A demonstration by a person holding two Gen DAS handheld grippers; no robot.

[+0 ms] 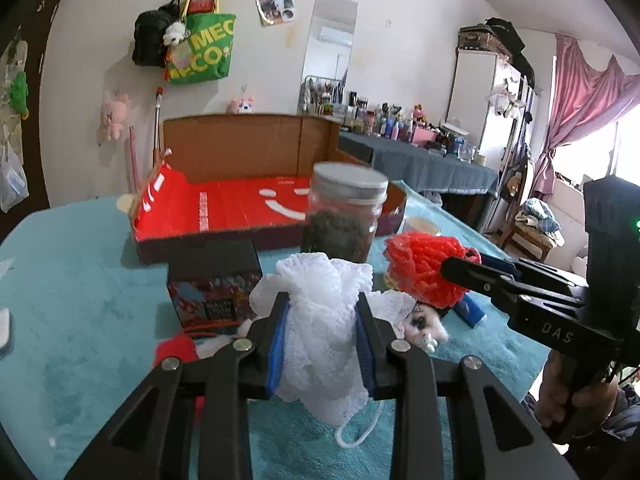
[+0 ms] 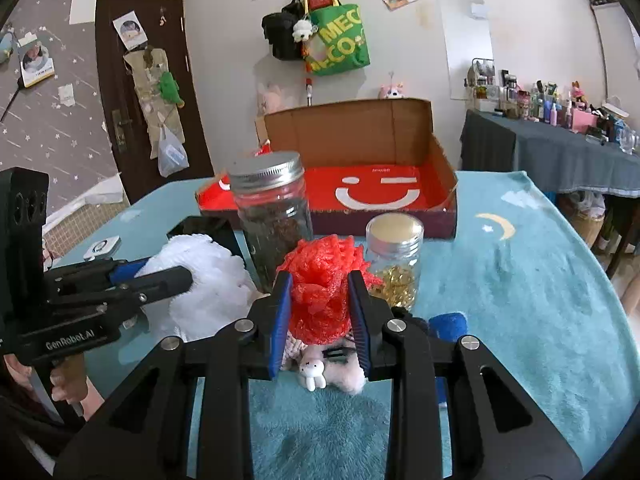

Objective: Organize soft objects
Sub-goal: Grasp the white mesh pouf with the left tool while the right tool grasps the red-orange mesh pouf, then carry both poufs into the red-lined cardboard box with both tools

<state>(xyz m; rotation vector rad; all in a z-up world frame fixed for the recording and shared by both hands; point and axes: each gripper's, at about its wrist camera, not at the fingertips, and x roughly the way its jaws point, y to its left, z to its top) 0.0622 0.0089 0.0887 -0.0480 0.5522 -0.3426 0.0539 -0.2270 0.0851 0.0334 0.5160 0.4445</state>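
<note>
the left gripper (image 1: 323, 322) is clamped on a white mesh bath pouf (image 1: 320, 320), frilly and bunched, its cord loop dangling, held above the teal plush table cover (image 1: 80, 300). the right gripper (image 2: 320, 312) is closed on a red mesh pouf (image 2: 320, 280), crinkled and ball-shaped, in front of the dark-filled glass jar (image 2: 272, 212) and open red-lined cardboard box (image 2: 360, 152).

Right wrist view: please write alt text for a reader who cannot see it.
The right claw grips a red mesh puff above a teal cloth. Behind stand two glass jars and an open red box; the left claw holds a white puff.
</note>
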